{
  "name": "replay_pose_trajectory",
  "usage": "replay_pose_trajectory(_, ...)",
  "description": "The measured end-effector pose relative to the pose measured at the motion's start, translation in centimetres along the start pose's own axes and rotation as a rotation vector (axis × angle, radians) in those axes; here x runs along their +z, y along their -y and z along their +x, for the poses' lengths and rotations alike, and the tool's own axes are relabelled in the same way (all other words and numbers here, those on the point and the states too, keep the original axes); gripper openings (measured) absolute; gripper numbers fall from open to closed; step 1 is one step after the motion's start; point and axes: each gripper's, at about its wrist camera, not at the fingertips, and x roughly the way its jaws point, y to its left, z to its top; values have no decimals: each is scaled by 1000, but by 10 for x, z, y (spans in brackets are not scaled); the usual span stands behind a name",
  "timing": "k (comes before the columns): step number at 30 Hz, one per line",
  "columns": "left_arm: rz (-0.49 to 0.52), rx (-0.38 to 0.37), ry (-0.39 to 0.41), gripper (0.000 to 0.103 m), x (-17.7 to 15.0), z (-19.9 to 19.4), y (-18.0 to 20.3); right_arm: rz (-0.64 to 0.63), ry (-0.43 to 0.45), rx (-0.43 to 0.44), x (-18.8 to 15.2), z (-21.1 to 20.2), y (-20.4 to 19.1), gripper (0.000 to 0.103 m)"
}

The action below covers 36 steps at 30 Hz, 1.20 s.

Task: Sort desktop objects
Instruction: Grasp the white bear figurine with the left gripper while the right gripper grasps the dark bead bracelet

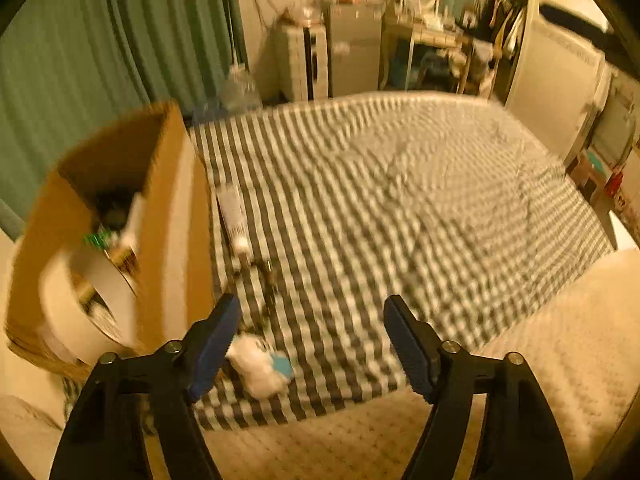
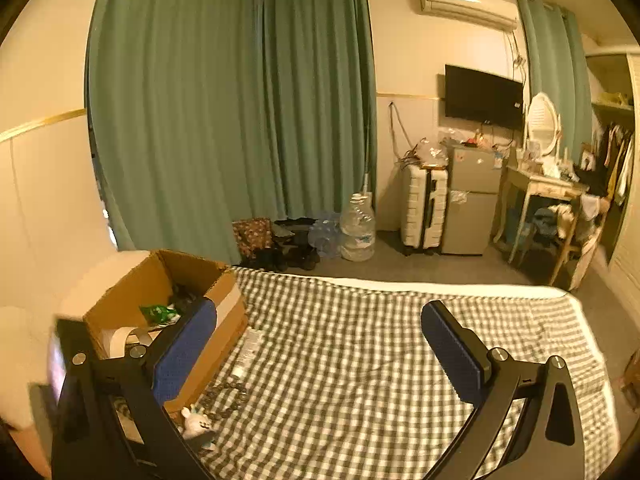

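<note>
I see the left hand-held gripper [image 1: 312, 310] part open, nothing between its fingers; white plush toy [image 1: 260, 364] on the bed [image 1: 400, 200] just beside its left finger, cardboard box [image 1: 168, 216] further left. Right hand-held gripper [image 2: 320, 320] wide open, empty.
</note>
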Motion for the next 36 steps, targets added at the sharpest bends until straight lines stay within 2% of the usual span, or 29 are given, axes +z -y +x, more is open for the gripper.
replay_pose_trajectory(3,-12,41,-62,68,-12,19,-1,6,-31,11,-12,19,4,103)
replay_pose_trajectory(6,-47,58,-123,68,-29,34,-4,-9,-77,11,-26,43,8,103)
replay_pose_trajectory(12,-190,84,-253,68,-52,66,-26,-19,-170,56,-49,97,8,103)
replay_pose_trajectory(16,-276,74,-264,68,-58,77,-47,-34,-279,130,-70,145,-8,103)
replay_pose_trajectory(24,-226,158,-200,68,-65,83,-37,-174,-491,210,-122,229,-65,103)
replay_pose_trajectory(28,-213,152,-207,68,-69,81,-31,-297,-582,185,-155,253,-95,101)
replay_pose_trajectory(30,-196,102,-260,68,-75,88,-22,-377,-626,138,-175,262,-105,98)
replay_pose_trajectory(33,-202,93,-271,68,-78,91,-21,-386,-604,128,-181,258,-105,94)
replay_pose_trajectory(34,-224,75,-286,68,-79,94,-25,-370,-605,129,-179,256,-103,76)
replay_pose_trajectory(35,-241,61,-295,68,-80,96,-28,-366,-590,117,-174,251,-100,42)
replay_pose_trajectory(36,-240,58,-298,68,-80,96,-28,-370,-587,104,-172,249,-99,22)
